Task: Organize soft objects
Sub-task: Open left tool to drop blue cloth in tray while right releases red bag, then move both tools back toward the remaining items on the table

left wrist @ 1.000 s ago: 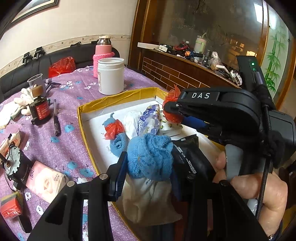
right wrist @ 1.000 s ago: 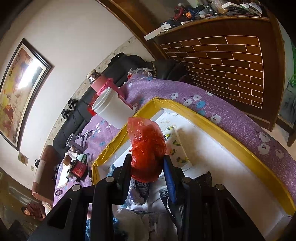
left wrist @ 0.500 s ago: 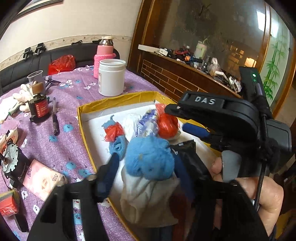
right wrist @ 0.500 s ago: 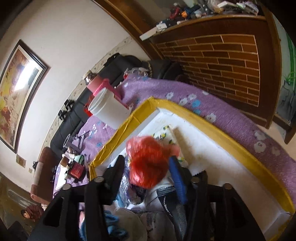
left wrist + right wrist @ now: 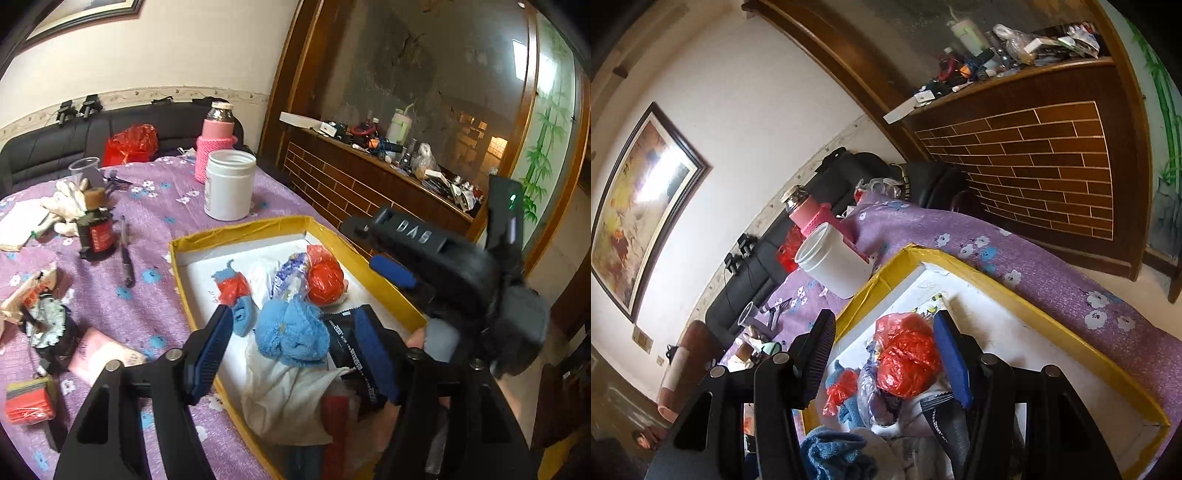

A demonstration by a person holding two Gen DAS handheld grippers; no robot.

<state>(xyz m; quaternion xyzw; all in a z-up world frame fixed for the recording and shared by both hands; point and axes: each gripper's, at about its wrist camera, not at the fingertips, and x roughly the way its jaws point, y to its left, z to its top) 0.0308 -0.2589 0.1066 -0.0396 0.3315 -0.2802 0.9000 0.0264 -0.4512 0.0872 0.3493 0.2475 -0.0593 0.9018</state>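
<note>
Both let go — bundles dropped in the tray.
Left hand-held gripper just opened off the blue cloth; right hand-held gripper apart beside the red bag — both lie loose.

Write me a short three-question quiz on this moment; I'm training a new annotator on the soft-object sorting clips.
1. True or false: the left gripper is clamped on the blue fuzzy bundle.
2. What lies between the right gripper's jaws?
A. white jar
B. red plastic bag
C. pen
3. Fill in: the soft items lie in a ____-rimmed tray.

Key:
1. False; the jaws stand open and clear of it.
2. B, the red plastic bag, released.
3. Yellow; see the tray.
</note>
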